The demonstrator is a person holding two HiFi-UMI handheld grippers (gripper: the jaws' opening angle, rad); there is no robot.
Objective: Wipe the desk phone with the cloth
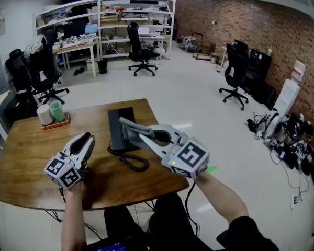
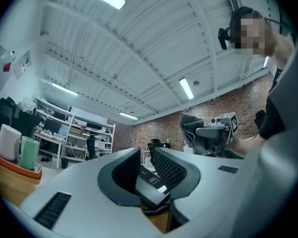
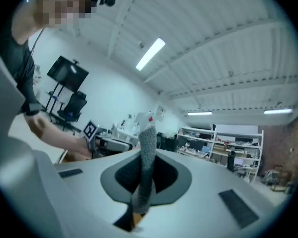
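The black desk phone (image 1: pixel 116 132) lies on the wooden table (image 1: pixel 31 156), its coiled cord (image 1: pixel 133 162) trailing toward me. My right gripper (image 1: pixel 139 134) hovers over the phone's right side, shut on a grey cloth (image 1: pixel 130 125). In the right gripper view the cloth (image 3: pixel 147 157) stands up between the jaws (image 3: pixel 148 180). My left gripper (image 1: pixel 86 140) rests left of the phone, jaws a little apart and holding nothing. Through that gap (image 2: pixel 145 171) in the left gripper view I see the phone (image 2: pixel 151 188), and further right the right gripper with the cloth (image 2: pixel 191 127).
An orange tray (image 1: pixel 56 124) with a white cup (image 1: pixel 44 115) and a green cup (image 1: pixel 57 111) stands at the table's back left. Black office chairs (image 1: pixel 234 75) and desks stand on the floor beyond. The table's curved front edge is near my arms.
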